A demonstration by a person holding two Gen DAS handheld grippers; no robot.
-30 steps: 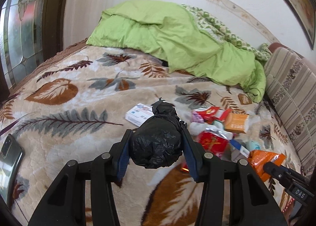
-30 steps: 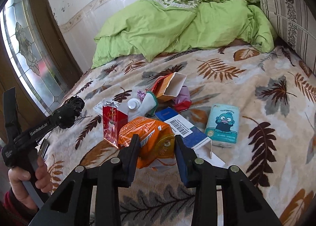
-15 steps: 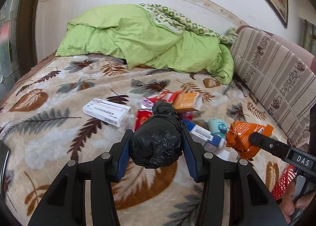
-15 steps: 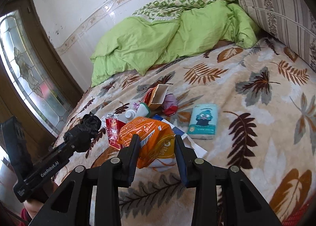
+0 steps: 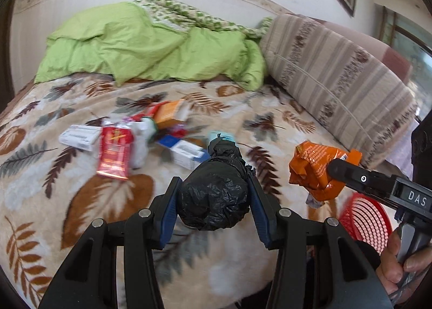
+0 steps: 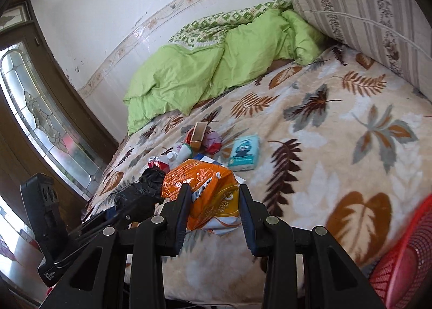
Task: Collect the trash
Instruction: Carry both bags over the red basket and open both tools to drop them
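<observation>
So right up close, my left gripper [image 5: 214, 195] is squeezing a knotted black trash bag [image 5: 216, 190] between its blue pads, and it's hanging clear above the blanket. My right gripper [image 6: 213, 201] is clamping a crumpled orange snack wrapper [image 6: 205, 187] the same way; in the left wrist view that wrapper [image 5: 316, 168] is sitting just right of the black bag, up off the bed. A hand [image 5: 402, 265] is wrapping around the right gripper's handle at the near right edge. Below it, at the near right, a red mesh basket [image 5: 370, 217] is peeking out past the edge of the bed.

Bit farther out on the leaf-print blanket [image 5: 81, 201], the rest of the trash is lying in a loose pile: a red packet [image 5: 114, 152], a white box [image 5: 79, 137] just left of it, a blue-and-white box [image 5: 183, 151], an orange carton [image 5: 170, 111], and a teal tissue pack [image 6: 243, 153] off to the right of the pile. It's all a bit blurry in the left view.

At the far end a green duvet [image 5: 151, 49] is bunching against the wall, with a striped cushion [image 5: 337, 71] leaning along the right.
</observation>
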